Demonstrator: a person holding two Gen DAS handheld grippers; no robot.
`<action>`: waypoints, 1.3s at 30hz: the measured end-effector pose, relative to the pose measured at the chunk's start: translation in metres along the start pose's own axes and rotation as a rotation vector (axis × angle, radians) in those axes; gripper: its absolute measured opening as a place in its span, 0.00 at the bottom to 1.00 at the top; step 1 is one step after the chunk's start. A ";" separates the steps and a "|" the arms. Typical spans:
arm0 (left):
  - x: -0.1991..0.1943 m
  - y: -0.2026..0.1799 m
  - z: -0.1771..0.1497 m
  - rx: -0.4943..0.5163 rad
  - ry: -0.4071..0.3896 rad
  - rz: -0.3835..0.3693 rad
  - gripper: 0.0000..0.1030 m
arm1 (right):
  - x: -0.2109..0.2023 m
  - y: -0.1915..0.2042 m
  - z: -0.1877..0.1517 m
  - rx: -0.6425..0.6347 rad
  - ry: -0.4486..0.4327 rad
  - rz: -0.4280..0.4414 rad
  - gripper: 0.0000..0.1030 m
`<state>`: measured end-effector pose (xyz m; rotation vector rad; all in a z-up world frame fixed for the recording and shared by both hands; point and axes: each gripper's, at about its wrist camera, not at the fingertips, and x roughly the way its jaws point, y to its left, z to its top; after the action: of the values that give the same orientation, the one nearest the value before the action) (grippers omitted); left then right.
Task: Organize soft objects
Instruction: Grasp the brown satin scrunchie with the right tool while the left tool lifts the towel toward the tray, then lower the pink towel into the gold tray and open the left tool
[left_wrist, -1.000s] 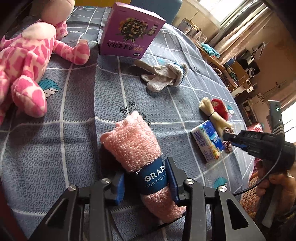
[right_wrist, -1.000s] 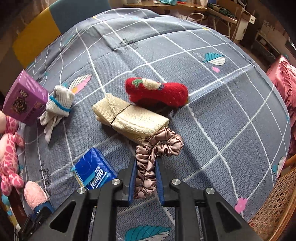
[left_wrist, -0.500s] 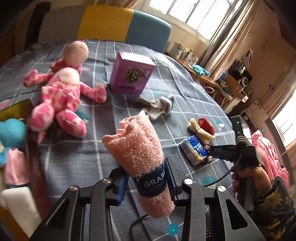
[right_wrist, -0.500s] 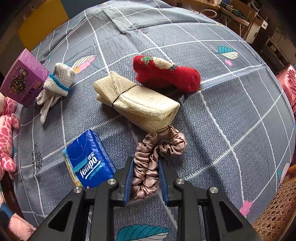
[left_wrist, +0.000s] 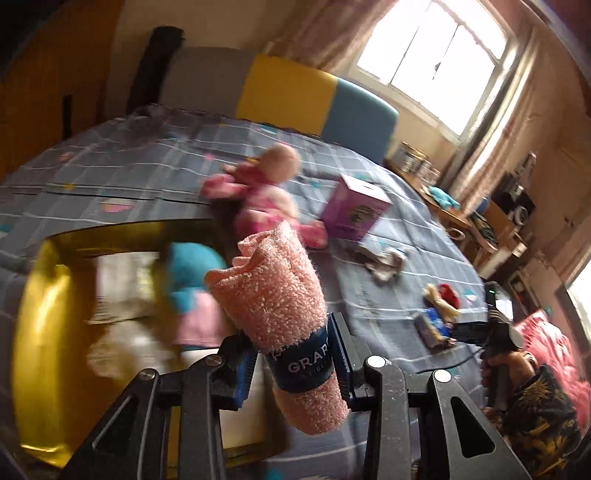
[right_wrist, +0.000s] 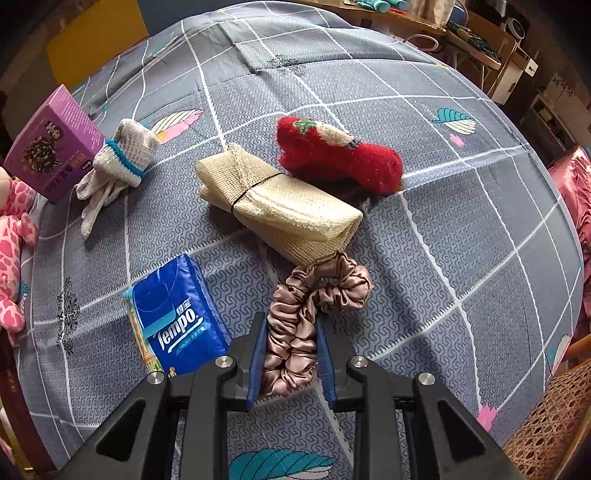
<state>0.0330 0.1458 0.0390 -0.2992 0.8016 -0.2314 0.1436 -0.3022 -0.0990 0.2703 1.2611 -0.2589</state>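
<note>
Wide bed (right_wrist: 369, 92) under a grey checked cover, soft things scattered across it. At the near left edge in the left wrist view, a yellow bin (left_wrist: 40, 295), blurred, already holding a blue plush shape and some pale and pink cloth. Farther up the cover, a pink spotted plush toy (left_wrist: 266, 192) beside an upright purple box (left_wrist: 354, 214).

Closer in the right wrist view: a cream mesh roll (right_wrist: 280, 210) bound with a thin dark band, a red fuzzy sock (right_wrist: 340, 155) just behind it, a white knit glove (right_wrist: 118, 166) against the purple box, and a blue tissue pack (right_wrist: 177, 317) lying flat.

Left gripper (left_wrist: 295, 365) clamped on a rolled pink fuzzy towel (left_wrist: 277, 295) at its dark paper band, lifted clear of the cover, roll standing upward just right of the bin's opening. Right gripper (right_wrist: 290, 354) pointed steeply down, jaws having just eased apart slightly, pads set against both sides of a mauve satin scrunchie (right_wrist: 314, 306) that lies on the cover.

Step in hand, by judgement: carrying the towel to the bin. Next move likely calls for swinging left over the opening, then releasing.
</note>
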 end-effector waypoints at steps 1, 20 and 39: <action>-0.009 0.013 -0.001 -0.009 -0.011 0.025 0.36 | 0.000 0.001 0.000 -0.002 -0.001 -0.001 0.24; 0.003 0.208 0.008 -0.047 0.103 0.523 0.40 | -0.002 0.012 -0.004 -0.049 -0.014 -0.030 0.24; -0.026 0.172 -0.007 -0.174 -0.068 0.540 0.70 | -0.008 0.015 -0.006 -0.074 -0.048 -0.064 0.20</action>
<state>0.0262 0.3129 -0.0081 -0.2424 0.8076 0.3551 0.1411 -0.2859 -0.0923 0.1598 1.2300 -0.2714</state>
